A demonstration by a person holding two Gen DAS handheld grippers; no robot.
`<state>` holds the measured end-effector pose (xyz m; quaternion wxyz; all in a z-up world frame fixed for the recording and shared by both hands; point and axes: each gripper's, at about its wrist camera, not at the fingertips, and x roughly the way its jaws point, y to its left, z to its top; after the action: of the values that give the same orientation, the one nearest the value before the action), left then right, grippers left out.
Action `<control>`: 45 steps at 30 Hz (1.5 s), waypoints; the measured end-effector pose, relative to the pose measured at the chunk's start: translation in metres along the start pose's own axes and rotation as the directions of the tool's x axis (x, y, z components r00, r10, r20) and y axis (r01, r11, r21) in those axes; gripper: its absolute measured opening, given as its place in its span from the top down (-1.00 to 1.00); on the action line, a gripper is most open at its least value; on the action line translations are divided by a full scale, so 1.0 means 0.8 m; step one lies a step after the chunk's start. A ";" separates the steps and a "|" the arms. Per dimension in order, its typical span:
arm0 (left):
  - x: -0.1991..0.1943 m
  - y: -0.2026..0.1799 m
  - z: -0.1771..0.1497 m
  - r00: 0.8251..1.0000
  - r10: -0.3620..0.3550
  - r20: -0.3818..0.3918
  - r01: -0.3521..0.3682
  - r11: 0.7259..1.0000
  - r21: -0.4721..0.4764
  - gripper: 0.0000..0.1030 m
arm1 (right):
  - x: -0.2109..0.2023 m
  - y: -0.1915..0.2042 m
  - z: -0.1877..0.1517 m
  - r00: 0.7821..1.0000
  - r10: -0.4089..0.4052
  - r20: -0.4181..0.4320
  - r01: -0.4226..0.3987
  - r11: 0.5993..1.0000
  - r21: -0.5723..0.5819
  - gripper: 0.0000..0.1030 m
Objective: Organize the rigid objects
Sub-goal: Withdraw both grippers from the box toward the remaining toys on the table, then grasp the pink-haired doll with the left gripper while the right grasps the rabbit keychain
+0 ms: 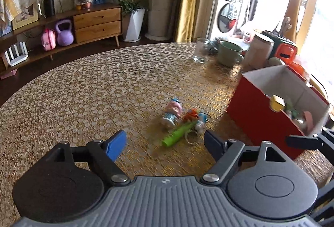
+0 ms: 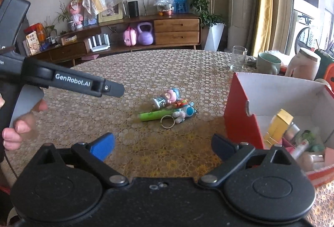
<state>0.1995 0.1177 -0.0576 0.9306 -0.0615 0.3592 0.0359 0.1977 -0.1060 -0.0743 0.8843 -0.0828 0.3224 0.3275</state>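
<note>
1. Both our claws are spread wide and carry nothing: the left gripper hangs near the small pile, and the right gripper hangs a little nearer to us, beside the box.

2. The things left to sort lie in a tight heap in the middle of the table: a pink and blue figurine, an orange toy, a blue and white keychain toy with its metal ring, and a green tube lying flat along the near side.

3. We judge the main risk is the crowding. The pieces touch, so closing on one may drag or knock a neighbour, and the ring may snag. The tube looks likely to roll if nudged.

4. The red box stands to the right of the heap, open at the top. It already holds a yellow block and several small items we cannot name.

5. A careless swing could clip the box's near wall.

6. At the far right stand a glass and a green mug; their contents are not visible.
</note>
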 end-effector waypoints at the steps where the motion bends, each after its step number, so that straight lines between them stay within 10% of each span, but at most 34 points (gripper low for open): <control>1: 0.006 0.005 0.001 1.000 0.001 0.001 -0.001 1.000 -0.006 -0.59 | 0.009 -0.002 0.002 1.000 -0.001 -0.004 0.001 1.000 0.000 -0.94; 17: 0.123 0.011 0.033 1.000 -0.012 -0.017 0.012 1.000 0.002 -0.59 | 0.108 -0.022 0.023 1.000 -0.017 -0.018 0.017 1.000 -0.007 -0.88; 32: 0.193 0.006 0.027 0.996 -0.040 -0.076 0.041 0.999 0.006 -0.58 | 0.153 -0.052 0.018 0.999 -0.005 -0.040 0.008 0.996 0.085 -0.33; 45: 0.213 -0.001 0.025 0.991 -0.096 -0.097 0.096 0.995 -0.006 0.20 | 0.161 -0.064 0.013 0.999 0.030 -0.039 -0.025 0.991 0.129 0.01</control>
<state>0.3382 0.1238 -0.1576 0.9126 -0.0808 0.4007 -0.0118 0.3099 -0.0739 -0.1497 0.8764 -0.0279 0.3619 0.3165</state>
